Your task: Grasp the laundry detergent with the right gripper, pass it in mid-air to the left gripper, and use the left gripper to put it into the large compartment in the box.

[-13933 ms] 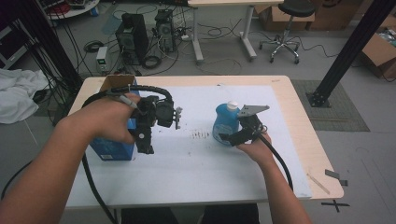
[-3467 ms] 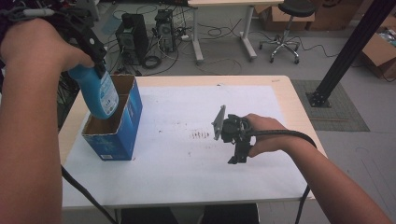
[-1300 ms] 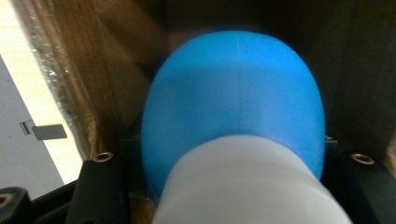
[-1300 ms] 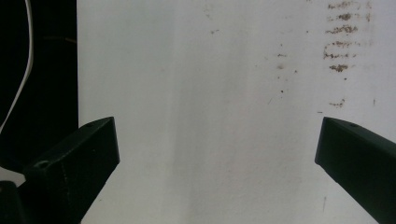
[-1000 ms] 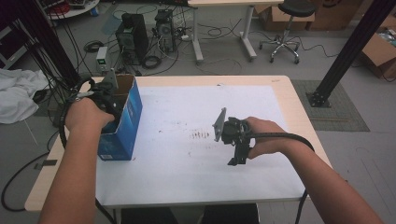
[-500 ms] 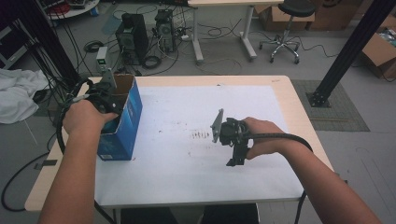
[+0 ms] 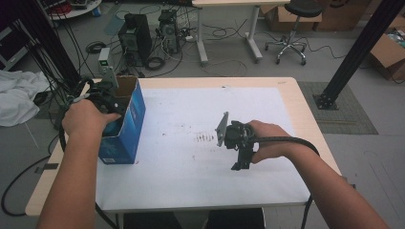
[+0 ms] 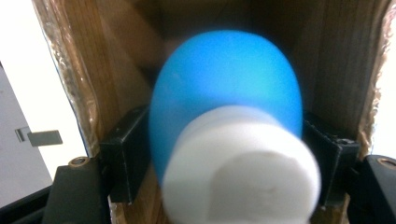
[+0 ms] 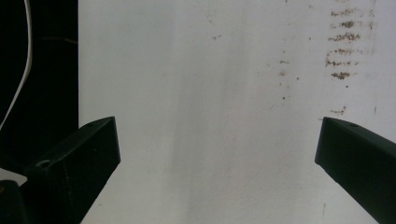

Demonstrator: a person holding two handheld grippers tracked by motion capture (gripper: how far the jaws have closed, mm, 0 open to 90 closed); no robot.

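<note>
Down inside the blue box, my left gripper clamps the blue bottle; letting go crooked could tip it, while my right gripper sits open.

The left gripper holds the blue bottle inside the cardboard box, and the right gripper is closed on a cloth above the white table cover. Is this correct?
Not quite. The right gripper is open and holds nothing, as the right gripper view shows, above the white table cover. The left gripper does hold the blue bottle inside the cardboard box.

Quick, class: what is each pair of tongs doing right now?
Left tongs: shut on the blue bottle, inside the box.
Right tongs: open, holding nothing.
</note>
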